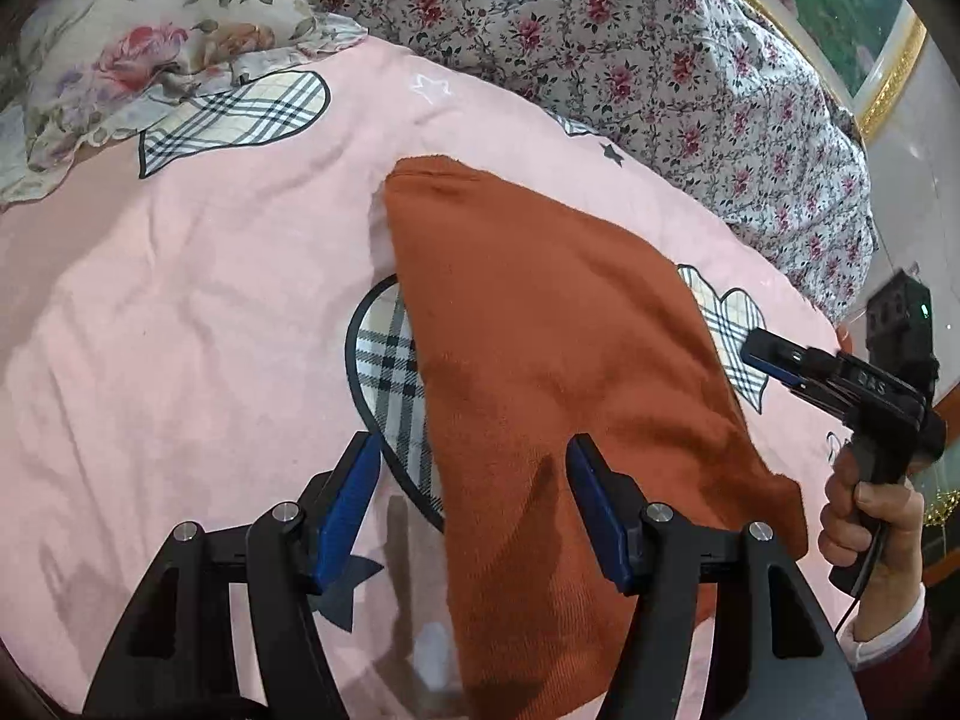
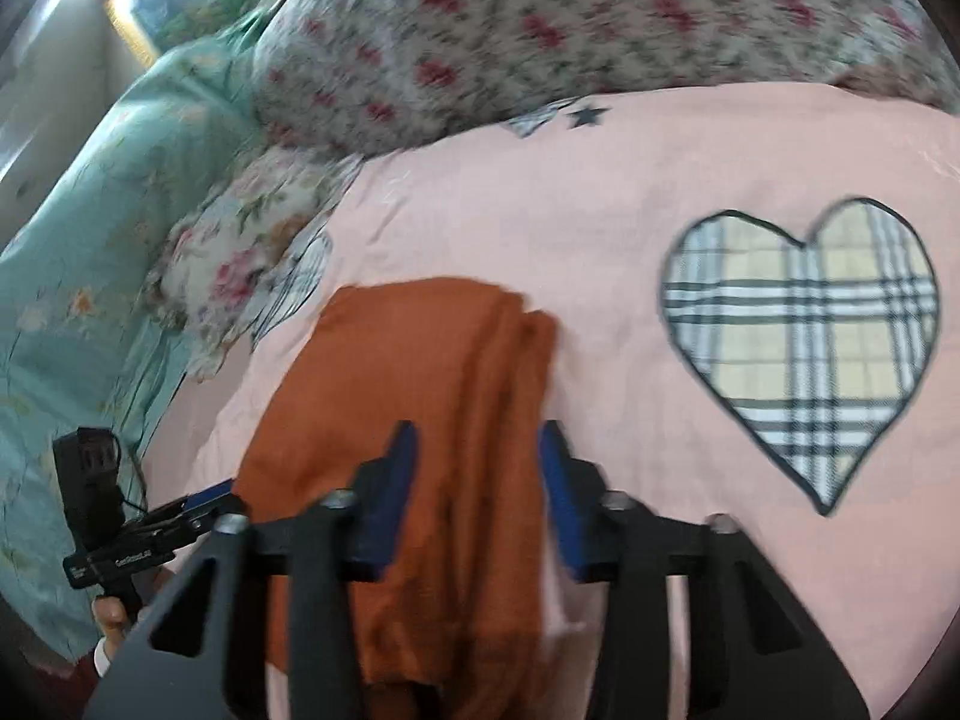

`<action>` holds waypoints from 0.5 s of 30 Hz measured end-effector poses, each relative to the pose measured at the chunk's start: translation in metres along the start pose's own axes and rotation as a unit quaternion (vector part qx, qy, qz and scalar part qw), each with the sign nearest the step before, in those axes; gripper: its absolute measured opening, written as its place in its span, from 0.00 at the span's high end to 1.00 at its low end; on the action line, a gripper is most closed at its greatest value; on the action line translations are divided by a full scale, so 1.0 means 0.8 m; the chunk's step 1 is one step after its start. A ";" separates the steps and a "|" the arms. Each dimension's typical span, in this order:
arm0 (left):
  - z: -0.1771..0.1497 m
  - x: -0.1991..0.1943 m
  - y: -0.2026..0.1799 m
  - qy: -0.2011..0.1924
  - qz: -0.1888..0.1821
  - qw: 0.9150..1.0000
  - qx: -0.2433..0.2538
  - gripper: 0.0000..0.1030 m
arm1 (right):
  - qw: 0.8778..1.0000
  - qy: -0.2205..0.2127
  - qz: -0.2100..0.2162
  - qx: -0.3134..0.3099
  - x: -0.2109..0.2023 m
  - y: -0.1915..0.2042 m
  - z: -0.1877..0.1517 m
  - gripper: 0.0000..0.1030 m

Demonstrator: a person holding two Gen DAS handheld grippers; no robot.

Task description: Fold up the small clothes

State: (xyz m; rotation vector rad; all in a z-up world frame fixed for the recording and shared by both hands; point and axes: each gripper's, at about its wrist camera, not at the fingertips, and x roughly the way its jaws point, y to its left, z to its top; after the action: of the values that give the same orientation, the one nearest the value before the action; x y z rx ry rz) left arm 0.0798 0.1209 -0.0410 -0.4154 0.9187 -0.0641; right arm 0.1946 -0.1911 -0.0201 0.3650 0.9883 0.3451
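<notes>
Item: rust-orange knitted small garment (image 1: 558,360), folded lengthwise into a long narrow strip, laid flat on the pink bed cover with plaid heart patches (image 1: 180,312); stacked layers are seen along its far right edge in the right wrist view.

Left gripper (image 1: 474,504): fingers released and parted, with one finger over the garment and one over the cover; nothing is grasped. Right gripper (image 2: 477,492): fingers parted over the garment's near portion, nothing pinched.

Step in hand, as judged: release after a fold, ahead of a crosswise fold. It is best done by taking both near corners through all layers, so the stacked edges are kept aligned.

Surroundings: a floral frilled pillow (image 1: 138,42) and a red-flowered quilt (image 1: 630,60) are noted beyond.

Containers: none are seen.
</notes>
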 end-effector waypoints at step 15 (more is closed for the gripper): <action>-0.001 0.027 -0.026 0.044 0.007 0.999 0.021 0.37 | 0.998 -0.032 0.025 0.047 0.000 -0.017 0.020 0.90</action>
State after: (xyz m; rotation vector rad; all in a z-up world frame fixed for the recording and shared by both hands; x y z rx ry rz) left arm 0.0950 0.0962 -0.0501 -0.3688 1.0058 -0.0900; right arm 0.2101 -0.2050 -0.0181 0.4835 0.9361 0.3304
